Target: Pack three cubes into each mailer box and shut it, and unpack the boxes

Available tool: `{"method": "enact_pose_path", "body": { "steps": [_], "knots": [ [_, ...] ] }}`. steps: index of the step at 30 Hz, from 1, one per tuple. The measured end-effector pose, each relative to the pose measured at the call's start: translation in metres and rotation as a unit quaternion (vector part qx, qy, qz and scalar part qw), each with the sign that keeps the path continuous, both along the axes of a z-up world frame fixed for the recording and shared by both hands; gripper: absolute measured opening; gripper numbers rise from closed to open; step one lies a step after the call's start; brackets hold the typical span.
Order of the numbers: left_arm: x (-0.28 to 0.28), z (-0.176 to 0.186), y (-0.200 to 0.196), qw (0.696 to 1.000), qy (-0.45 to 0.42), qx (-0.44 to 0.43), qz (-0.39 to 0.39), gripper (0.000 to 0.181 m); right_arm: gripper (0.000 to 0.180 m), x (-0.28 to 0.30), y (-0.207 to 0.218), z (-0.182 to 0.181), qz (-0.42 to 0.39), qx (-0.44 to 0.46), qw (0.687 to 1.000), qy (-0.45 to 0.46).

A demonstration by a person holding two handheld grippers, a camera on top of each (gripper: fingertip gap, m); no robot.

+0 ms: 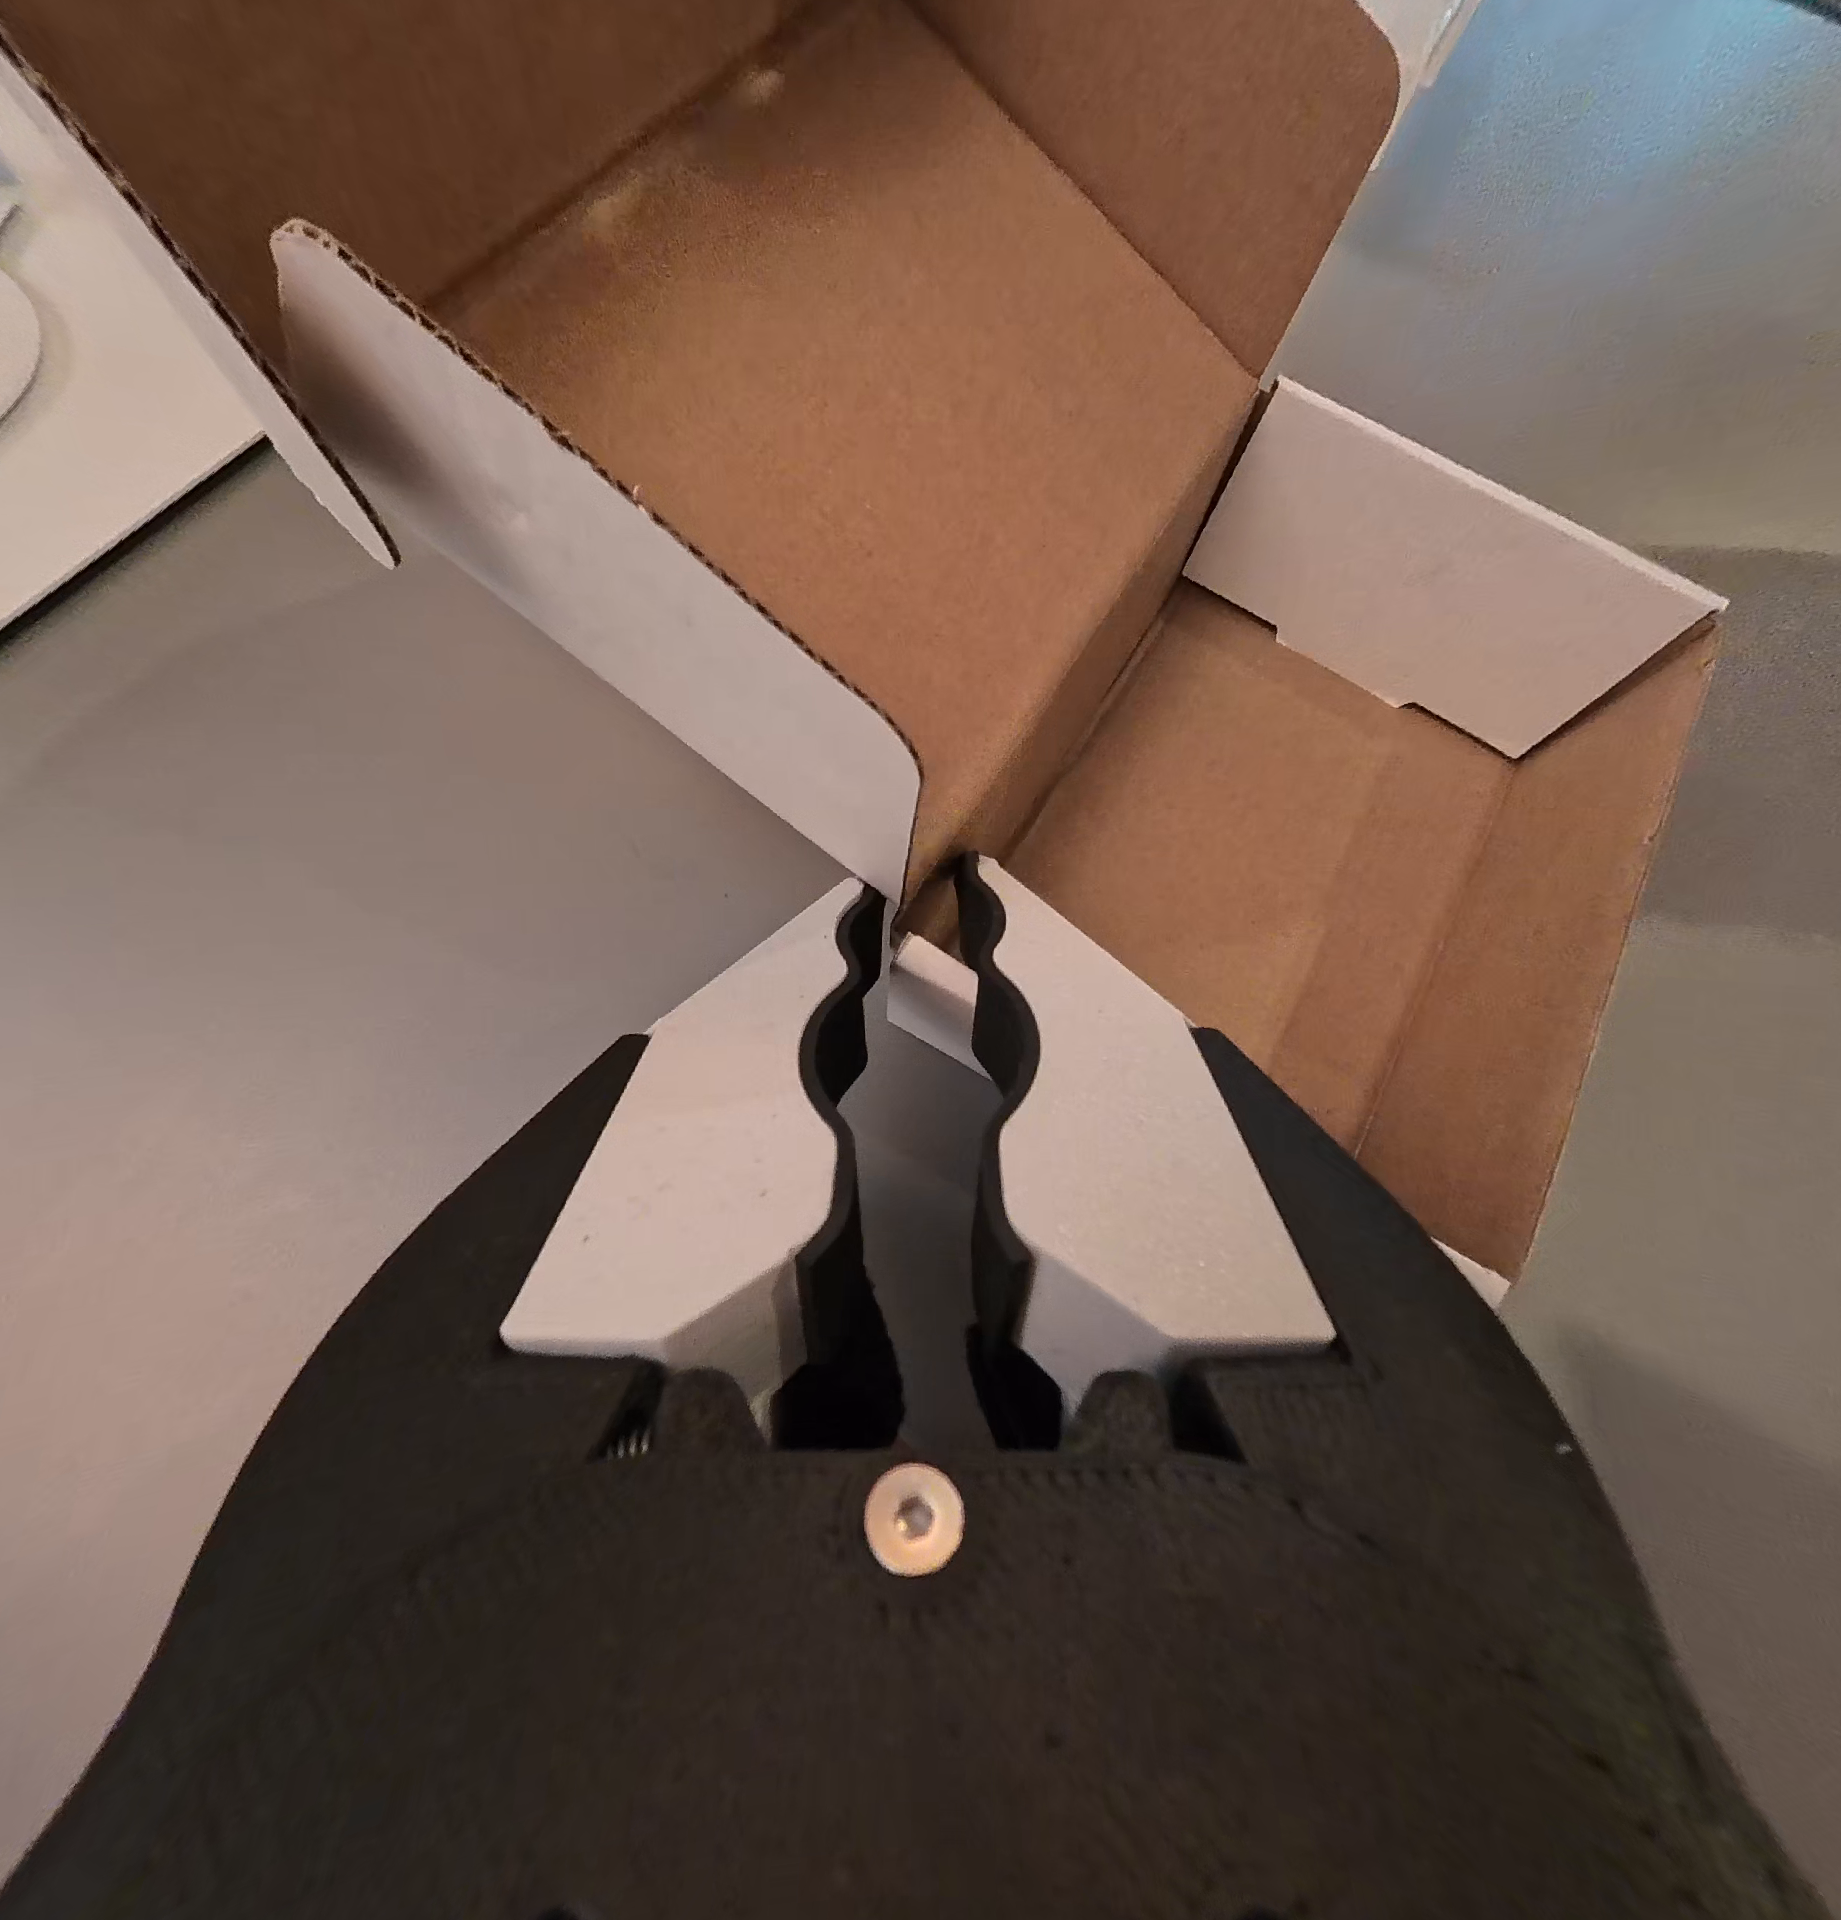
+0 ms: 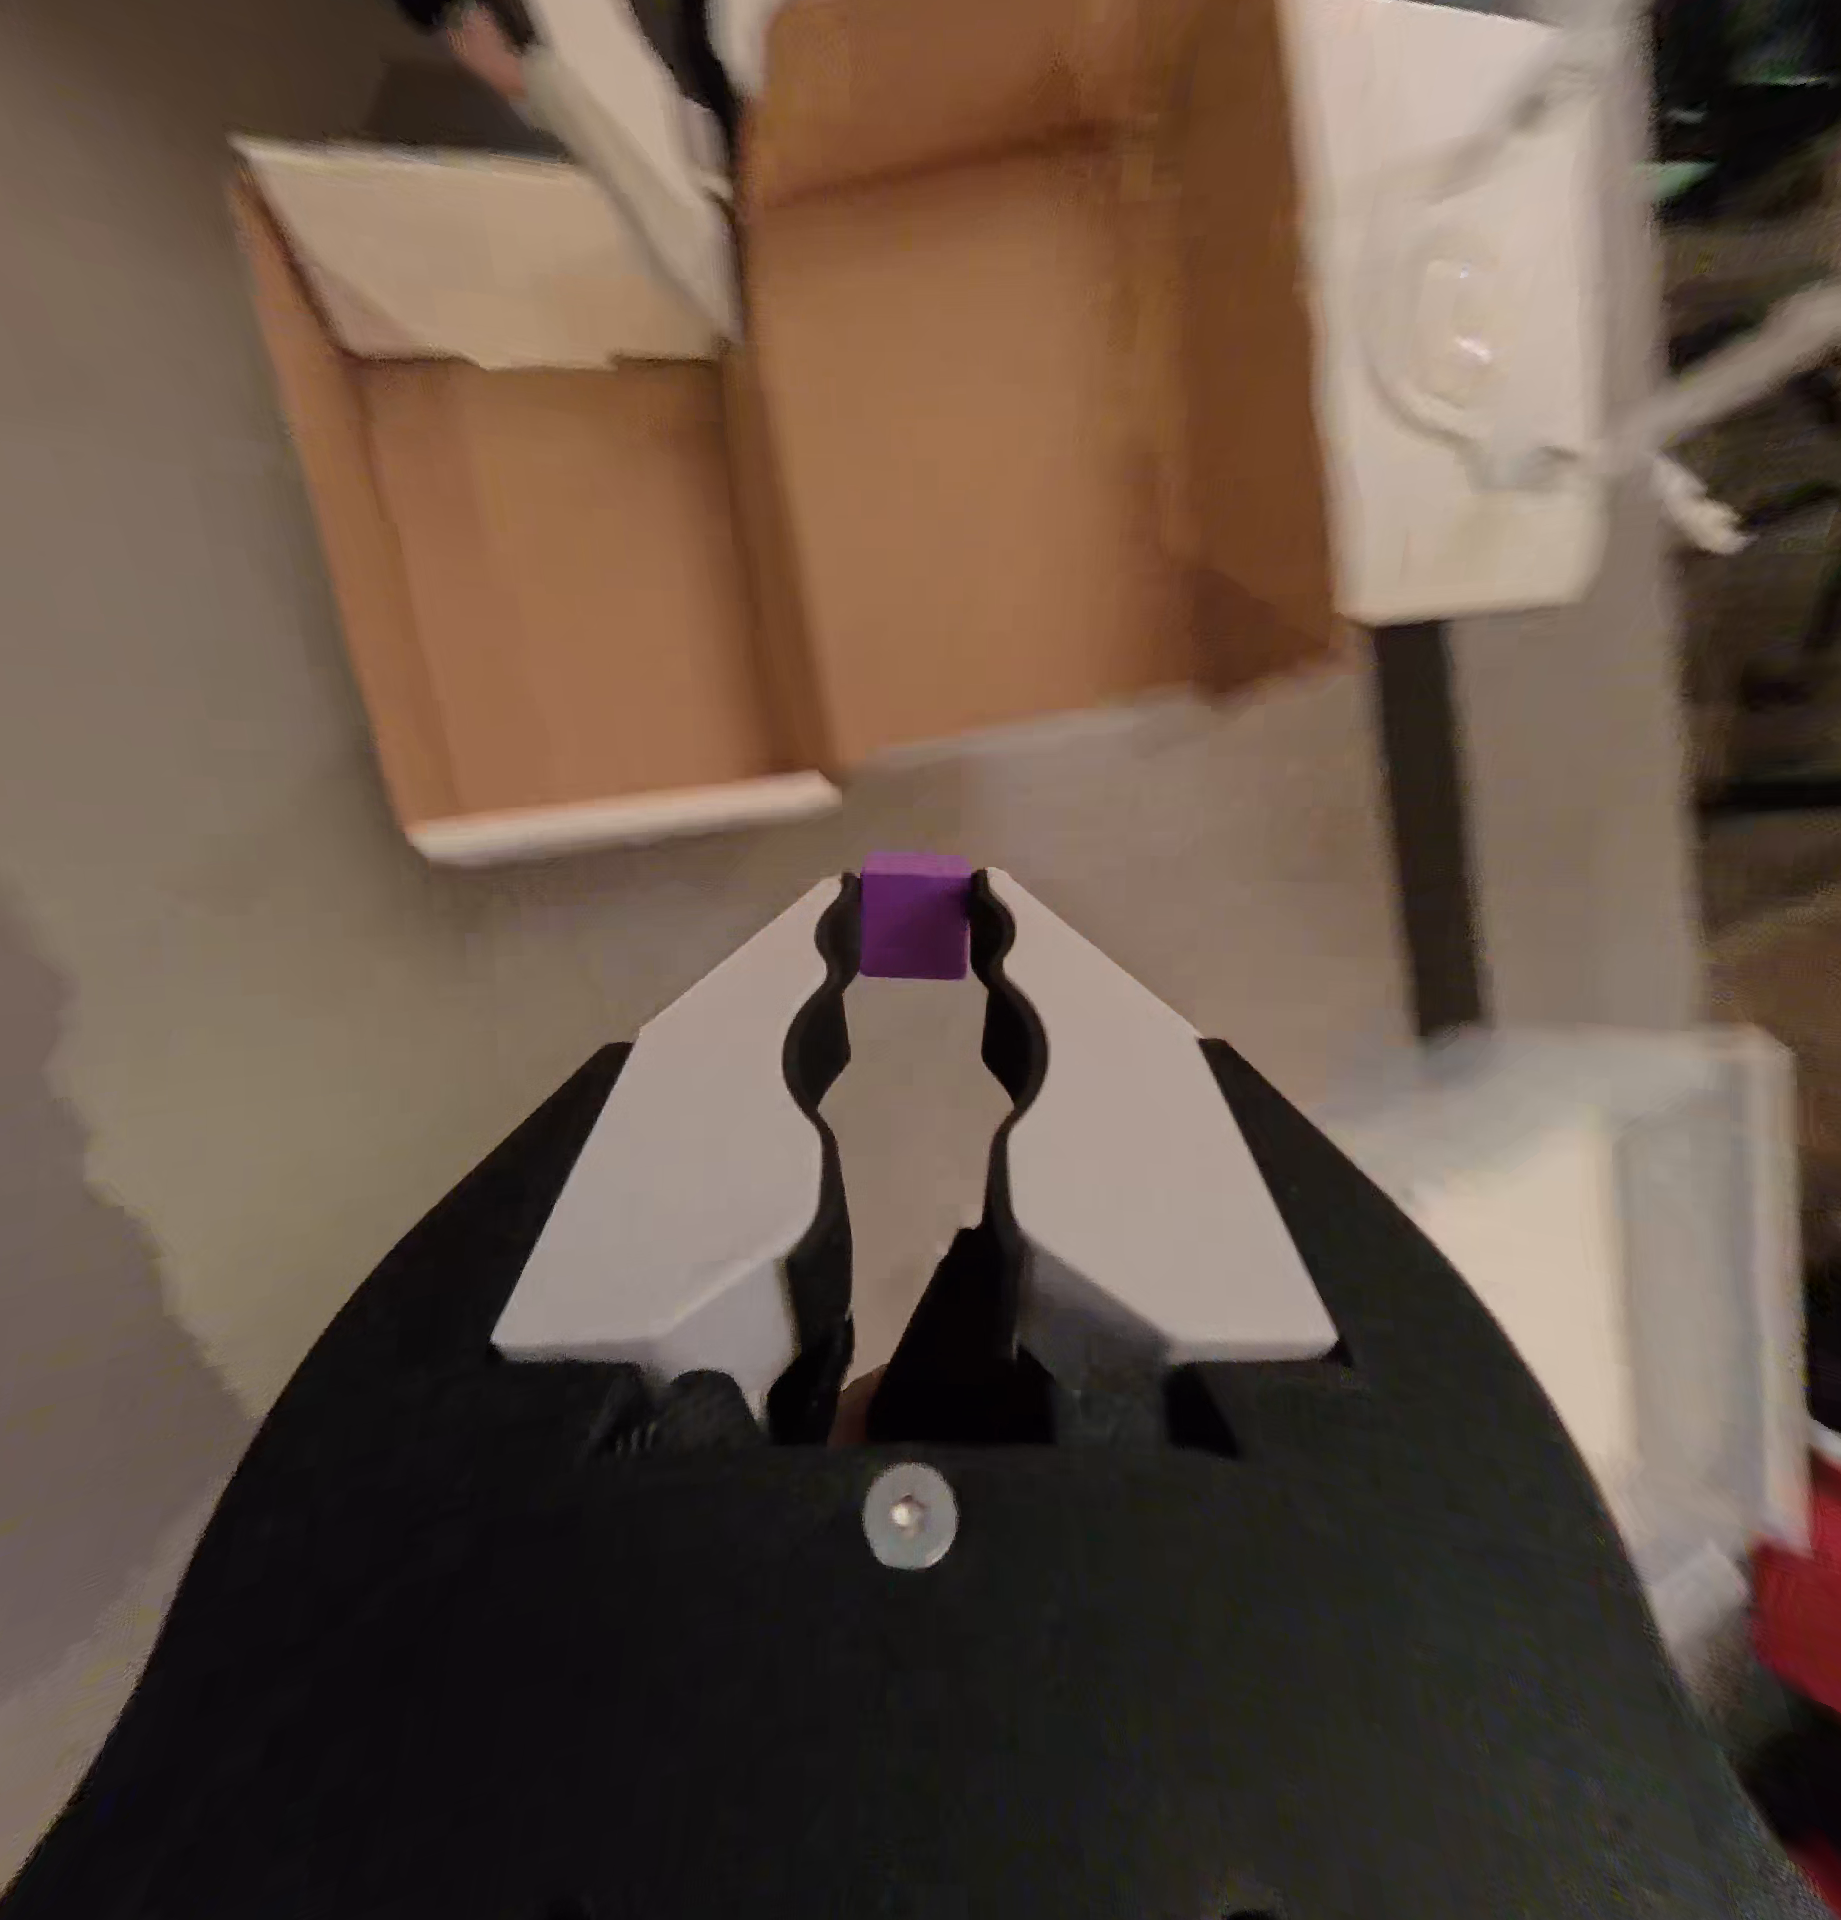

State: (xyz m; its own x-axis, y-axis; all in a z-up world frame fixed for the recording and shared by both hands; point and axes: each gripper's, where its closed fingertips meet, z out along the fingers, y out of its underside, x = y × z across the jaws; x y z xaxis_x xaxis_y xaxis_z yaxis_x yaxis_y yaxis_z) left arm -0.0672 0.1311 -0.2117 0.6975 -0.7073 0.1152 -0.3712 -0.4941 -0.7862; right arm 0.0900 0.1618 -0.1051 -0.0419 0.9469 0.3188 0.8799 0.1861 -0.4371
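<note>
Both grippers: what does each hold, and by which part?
Left gripper pinches the open mailer box at a wall corner; right gripper clamps the purple cube by opposite side faces.

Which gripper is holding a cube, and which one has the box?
The right gripper pinches a purple cube at its tips. The left gripper instead clamps the open mailer box by its lid corner.

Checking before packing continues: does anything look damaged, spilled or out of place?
Nothing stands out. The mailer box lies open and empty; the left hand-held gripper pinches its lid corner, the right hand-held gripper holds a purple cube.
</note>
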Motion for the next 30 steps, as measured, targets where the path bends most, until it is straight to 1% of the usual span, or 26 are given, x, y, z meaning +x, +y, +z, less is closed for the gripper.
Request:
{"method": "enact_pose_path", "body": {
  "steps": [2, 3, 5, 7, 11, 14, 16, 20, 23, 25, 26, 28, 30],
  "knots": [
    [0.001, 0.000, 0.000, 1.000, -0.001, -0.001, -0.001, 0.013, 0.019, 0.044, 0.031, 0.025, -0.021, 0.058, 0.998, -0.027],
    [0.001, 0.000, 0.000, 1.000, -0.002, -0.001, -0.001, 0.013, 0.019, 0.070, 0.047, 0.031, -0.034, 0.081, 0.995, -0.056],
    [0.002, 0.000, 0.000, 1.000, -0.003, -0.002, -0.002, 0.013, 0.019, 0.119, 0.079, 0.028, -0.061, 0.112, 0.984, -0.123],
    [0.002, 0.000, 0.000, 1.000, -0.004, -0.001, -0.003, 0.013, 0.019, 0.157, 0.103, 0.008, -0.085, 0.101, 0.976, -0.175],
    [0.002, 0.000, 0.000, 1.000, -0.002, -0.001, -0.002, 0.013, 0.018, 0.202, 0.127, -0.048, -0.101, 0.058, 0.965, -0.233],
    [0.002, 0.000, 0.000, 1.000, -0.003, -0.001, -0.003, 0.013, 0.018, 0.217, 0.138, -0.083, -0.099, 0.043, 0.960, -0.260],
    [0.003, 0.000, 0.000, 1.000, -0.004, -0.001, -0.003, 0.013, 0.018, 0.223, 0.144, -0.101, -0.101, 0.033, 0.958, -0.266],
    [0.003, 0.000, 0.000, 1.000, -0.006, -0.002, -0.004, 0.013, 0.019, 0.224, 0.149, -0.122, -0.100, 0.006, 0.958, -0.269],
    [0.003, 0.000, 0.000, 1.000, -0.006, -0.002, -0.004, 0.013, 0.021, 0.226, 0.150, -0.124, -0.107, -0.007, 0.956, -0.274],
    [0.004, 0.000, 0.000, 1.000, -0.007, -0.003, -0.004, 0.013, 0.039, 0.228, 0.148, -0.121, -0.116, -0.018, 0.955, -0.274],
    [0.003, 0.000, 0.000, 1.000, -0.005, -0.002, -0.003, 0.013, 0.043, 0.229, 0.148, -0.118, -0.122, -0.019, 0.954, -0.274],
    [0.004, 0.000, 0.000, 1.000, -0.003, -0.001, -0.003, 0.013, 0.044, 0.228, 0.146, -0.103, -0.132, -0.004, 0.954, -0.268],
    [0.004, 0.000, 0.001, 1.000, -0.006, -0.001, -0.002, 0.014, 0.043, 0.214, 0.138, -0.077, -0.137, 0.030, 0.960, -0.244]
  ]
}}
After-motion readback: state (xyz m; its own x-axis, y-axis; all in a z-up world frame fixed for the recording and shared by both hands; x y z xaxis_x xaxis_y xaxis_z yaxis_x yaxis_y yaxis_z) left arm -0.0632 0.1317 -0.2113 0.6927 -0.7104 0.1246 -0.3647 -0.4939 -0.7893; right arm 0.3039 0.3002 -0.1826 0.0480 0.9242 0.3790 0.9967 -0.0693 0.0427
